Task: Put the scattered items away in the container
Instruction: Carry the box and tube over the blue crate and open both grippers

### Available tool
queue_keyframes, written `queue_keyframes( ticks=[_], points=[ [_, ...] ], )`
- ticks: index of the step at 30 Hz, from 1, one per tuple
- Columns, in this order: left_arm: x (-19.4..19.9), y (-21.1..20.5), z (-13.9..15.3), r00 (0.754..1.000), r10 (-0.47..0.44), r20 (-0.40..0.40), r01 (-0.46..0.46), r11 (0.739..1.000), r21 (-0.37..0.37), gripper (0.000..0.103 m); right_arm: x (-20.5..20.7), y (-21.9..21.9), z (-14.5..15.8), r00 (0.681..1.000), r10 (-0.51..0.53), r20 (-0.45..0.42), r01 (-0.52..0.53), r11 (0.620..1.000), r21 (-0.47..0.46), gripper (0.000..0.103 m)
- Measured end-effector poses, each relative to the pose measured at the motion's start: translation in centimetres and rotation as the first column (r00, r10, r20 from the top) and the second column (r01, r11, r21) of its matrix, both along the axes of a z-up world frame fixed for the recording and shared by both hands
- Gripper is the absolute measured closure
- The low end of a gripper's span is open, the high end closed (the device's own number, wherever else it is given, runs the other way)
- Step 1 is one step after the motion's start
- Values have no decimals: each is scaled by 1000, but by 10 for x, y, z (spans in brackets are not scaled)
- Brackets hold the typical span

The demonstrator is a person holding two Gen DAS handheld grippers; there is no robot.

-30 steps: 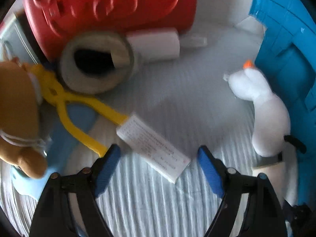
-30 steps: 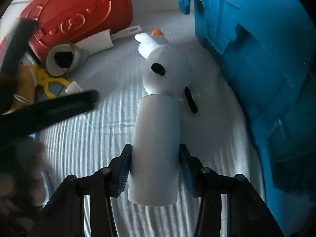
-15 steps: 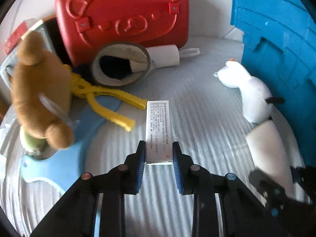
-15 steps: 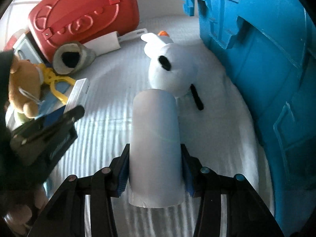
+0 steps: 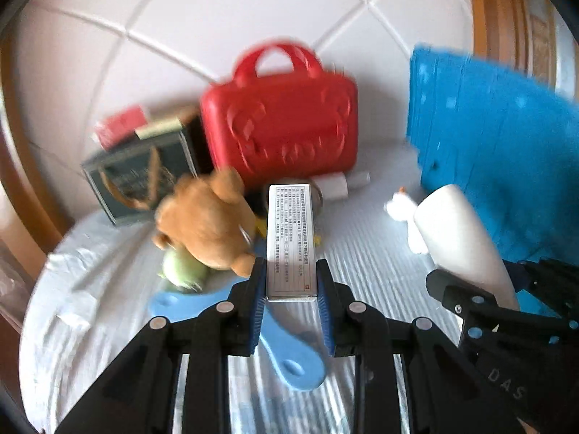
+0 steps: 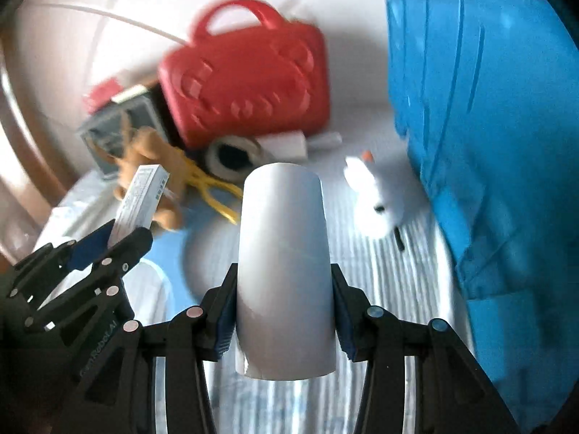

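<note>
My left gripper (image 5: 291, 298) is shut on a white printed box (image 5: 291, 238) and holds it above the table; it also shows in the right wrist view (image 6: 143, 195). My right gripper (image 6: 284, 311) is shut on a white tube (image 6: 284, 264), lifted off the table, seen in the left wrist view (image 5: 463, 235). The blue container (image 6: 481, 119) stands at the right (image 5: 499, 152). A brown teddy bear (image 5: 206, 224), white snowman plush (image 6: 376, 195), yellow tongs (image 6: 213, 188), tape roll (image 6: 231, 155) and blue flat piece (image 5: 286, 354) lie on the white cloth.
A red plastic case (image 5: 282, 133) stands at the back against the tiled wall, with a dark box (image 5: 137, 177) to its left. A small white roller (image 6: 289, 144) lies in front of the case. A green ball (image 5: 182, 271) sits under the bear.
Both grippers have lifted up and back with their loads, so the table items look smaller and lower. The left gripper closed on the box a second ago.
</note>
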State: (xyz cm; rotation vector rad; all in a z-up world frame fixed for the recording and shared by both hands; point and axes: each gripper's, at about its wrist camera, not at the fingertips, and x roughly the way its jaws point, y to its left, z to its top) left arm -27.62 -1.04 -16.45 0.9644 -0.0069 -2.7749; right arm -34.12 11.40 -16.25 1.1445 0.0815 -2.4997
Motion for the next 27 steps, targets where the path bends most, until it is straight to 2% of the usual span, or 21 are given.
queue_keyframes(
  ticks=[7, 12, 14, 17, 20, 24, 27],
  points=[
    [37, 23, 92, 987, -49, -156, 43, 998, -43, 77, 58, 9, 118, 984, 8, -177, -12, 1000, -24, 58],
    [34, 87, 153, 960, -134, -245, 122, 991, -62, 77, 70, 63, 203, 955, -34, -295, 24, 999, -37, 58],
    [25, 122, 170, 953, -166, -253, 159, 986, -48, 77, 68, 93, 224, 944, -58, -324, 55, 998, -19, 58],
    [-1, 175, 184, 957, -206, -205, 214, 977, 18, 77, 48, 151, 245, 927, -94, -362, 118, 992, 45, 58],
    [-37, 235, 189, 964, -229, -133, 240, 968, 70, 77, 19, 213, 251, 930, -105, -353, 149, 984, 98, 58],
    [-92, 305, 176, 972, -234, 9, 231, 966, 114, 77, -39, 284, 240, 955, -90, -284, 152, 967, 205, 58],
    [-131, 345, 157, 972, -205, 112, 195, 976, 97, 77, -88, 322, 215, 977, -45, -208, 102, 958, 269, 58]
  ],
)
